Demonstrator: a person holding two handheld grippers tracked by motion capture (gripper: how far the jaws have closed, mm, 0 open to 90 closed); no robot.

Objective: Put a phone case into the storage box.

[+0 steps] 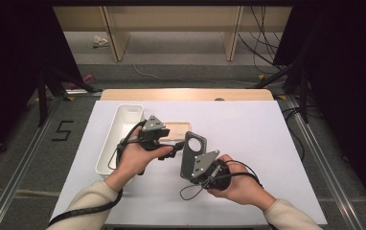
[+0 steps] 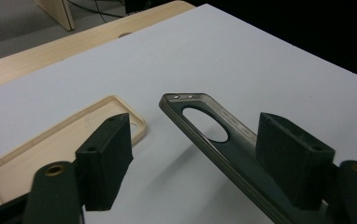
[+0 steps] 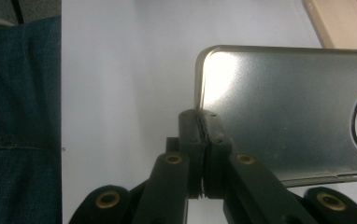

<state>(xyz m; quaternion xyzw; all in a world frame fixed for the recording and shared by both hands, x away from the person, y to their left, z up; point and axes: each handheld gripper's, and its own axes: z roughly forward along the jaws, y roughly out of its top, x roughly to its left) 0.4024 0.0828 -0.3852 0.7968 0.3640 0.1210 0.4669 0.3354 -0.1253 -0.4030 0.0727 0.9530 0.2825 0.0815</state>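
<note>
The right gripper (image 3: pixel 203 140) has its jaws pinched tight on one edge of the grey phone case (image 3: pixel 284 112), near a corner, and holds it up off the white table (image 1: pixel 248 139). From the high view, the case stands tilted in the air in the middle of the table, with its round camera hole at the top end. The left gripper (image 2: pixel 190 154) is right beside it. Its jaws are apart, and the far end of the grey case reaches in between them, close to one jaw, but I cannot tell if that jaw touches it yet. So the lifting part looks done, and the second grab looks like it is just about to happen. A tan phone case (image 2: pixel 64 149) lies flat on the table just behind, and nobody is touching it. A white bin (image 1: pixel 119 129) sits on the left side of the table, next to the left hand. I think the grey case may go there, or be handed across, but neither has happened.
</note>
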